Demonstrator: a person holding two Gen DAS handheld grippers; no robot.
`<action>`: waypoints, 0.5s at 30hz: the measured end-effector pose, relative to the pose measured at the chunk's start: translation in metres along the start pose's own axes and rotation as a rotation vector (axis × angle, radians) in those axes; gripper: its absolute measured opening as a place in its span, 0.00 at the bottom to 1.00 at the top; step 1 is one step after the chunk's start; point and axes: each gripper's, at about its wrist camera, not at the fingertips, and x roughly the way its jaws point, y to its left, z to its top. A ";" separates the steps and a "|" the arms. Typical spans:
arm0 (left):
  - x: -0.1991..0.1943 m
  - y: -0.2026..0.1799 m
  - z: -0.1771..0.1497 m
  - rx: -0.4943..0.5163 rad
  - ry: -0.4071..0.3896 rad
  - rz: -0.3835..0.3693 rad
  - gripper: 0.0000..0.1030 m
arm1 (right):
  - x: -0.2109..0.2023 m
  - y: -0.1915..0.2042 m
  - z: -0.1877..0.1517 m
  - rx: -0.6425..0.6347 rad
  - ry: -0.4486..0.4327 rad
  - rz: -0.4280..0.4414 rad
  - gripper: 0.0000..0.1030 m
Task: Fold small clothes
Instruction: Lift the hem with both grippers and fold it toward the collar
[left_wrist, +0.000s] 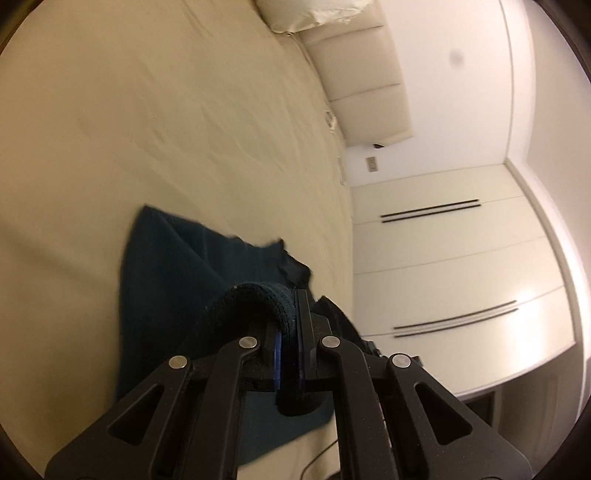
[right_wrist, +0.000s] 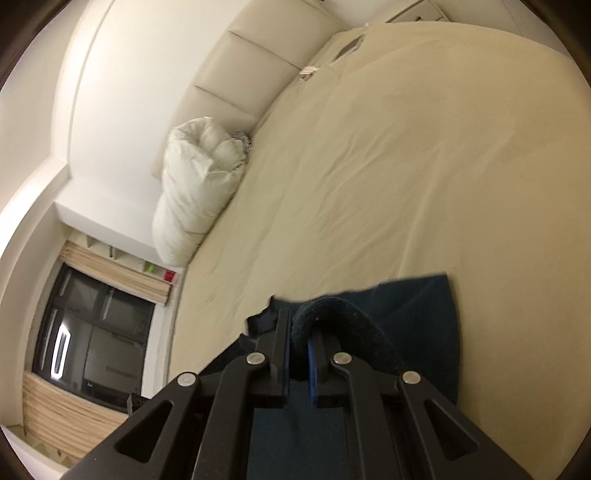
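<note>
The left gripper (left_wrist: 290, 325) was clamped on a thick hemmed edge of the dark teal garment (left_wrist: 173, 266), the cloth bunched between its blue pads; the right gripper (right_wrist: 299, 343) pinched another stretch of that edge in the same way, its jaws nearly closed on the fabric. Holding two points of one edge probably kept it taut and straight, so the piece could be carried as a flat sheet rather than a bundle. The rest of the garment hung and trailed onto the cream bedsheet (left_wrist: 184, 129), apparently the surface for folding. A white rolled duvet (right_wrist: 195, 184) lay well apart by the headboard (right_wrist: 240, 62).
</note>
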 end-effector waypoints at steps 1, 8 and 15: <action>0.009 0.008 0.006 -0.013 -0.002 0.025 0.04 | 0.009 -0.005 0.005 0.014 0.012 -0.015 0.19; 0.030 0.069 0.026 -0.158 0.006 0.031 0.06 | 0.023 -0.056 0.016 0.168 -0.083 -0.061 0.79; -0.018 0.061 0.045 -0.169 -0.146 -0.024 0.19 | -0.018 -0.051 0.001 0.096 -0.148 -0.092 0.79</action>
